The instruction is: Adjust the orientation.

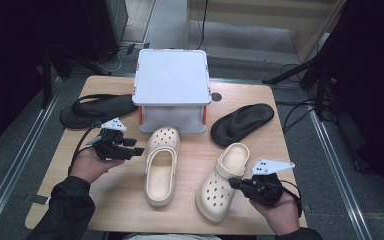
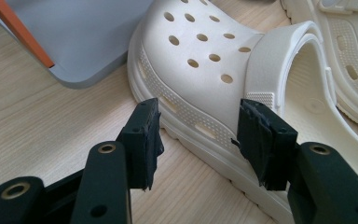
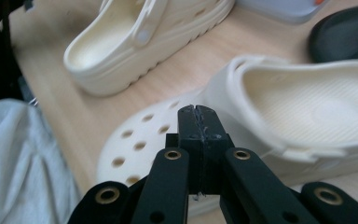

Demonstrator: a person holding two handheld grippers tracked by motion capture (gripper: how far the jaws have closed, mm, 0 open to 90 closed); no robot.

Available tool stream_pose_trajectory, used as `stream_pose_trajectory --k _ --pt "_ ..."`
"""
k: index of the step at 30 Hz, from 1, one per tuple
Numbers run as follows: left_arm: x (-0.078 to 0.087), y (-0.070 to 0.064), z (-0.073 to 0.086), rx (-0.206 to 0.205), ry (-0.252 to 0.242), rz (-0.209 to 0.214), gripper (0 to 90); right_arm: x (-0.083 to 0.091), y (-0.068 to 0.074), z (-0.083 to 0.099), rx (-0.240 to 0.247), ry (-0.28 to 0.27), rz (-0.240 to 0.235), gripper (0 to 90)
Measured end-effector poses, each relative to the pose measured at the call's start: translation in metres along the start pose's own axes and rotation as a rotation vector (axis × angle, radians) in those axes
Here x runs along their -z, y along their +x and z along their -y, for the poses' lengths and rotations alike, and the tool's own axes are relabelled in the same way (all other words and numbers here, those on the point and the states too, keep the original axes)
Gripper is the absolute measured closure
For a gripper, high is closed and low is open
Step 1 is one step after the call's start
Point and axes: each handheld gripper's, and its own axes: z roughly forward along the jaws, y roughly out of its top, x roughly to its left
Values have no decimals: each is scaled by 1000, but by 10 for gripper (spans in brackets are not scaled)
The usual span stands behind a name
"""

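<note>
I'm looking at the wooden table (image 1: 125, 200) with the grey lidded box (image 1: 172, 80) at the back, a black sandal (image 1: 97, 110) to each side of it and two cream clogs (image 1: 162, 165) in front. My left gripper (image 1: 130, 146) has its jaws spread, just beside the left clog's toe; my right gripper (image 1: 236, 183) is clenched on nothing, above the right clog (image 1: 222, 182).

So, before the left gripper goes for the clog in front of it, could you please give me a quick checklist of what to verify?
1. Left gripper open: ok, the jaws stand apart.
2. Aimed at the left clog: ok, its side sits between the jaws in the left gripper view.
3. Contact made: not ok, the pads are short of the sole.
4. Right gripper clear of the grab: ok, shut and empty beside the right clog.
5. Clogs apart: ok, bare table between them.
6. Grey box blocking: cannot tell; its edge is near the toe.
</note>
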Motion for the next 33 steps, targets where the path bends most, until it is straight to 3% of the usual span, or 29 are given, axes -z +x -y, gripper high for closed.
stream_pose_trajectory --k 5,13,17,20,26,33 --pt "-2 0 -2 0 1 2 497 -3 4 17 46 44 -17 900" --pt "-6 1 -5 -3 6 11 497 -15 4 25 35 116 -34 900" --pt "-7 2 -6 -3 11 14 497 -20 6 24 22 112 -59 900" --pt "-7 3 -6 -1 5 10 497 -29 13 19 46 111 -71 900" --pt "-6 4 -5 6 5 11 497 -40 22 10 57 109 -59 900" --pt "-7 5 -5 6 7 13 497 -55 24 -2 26 83 -57 900"
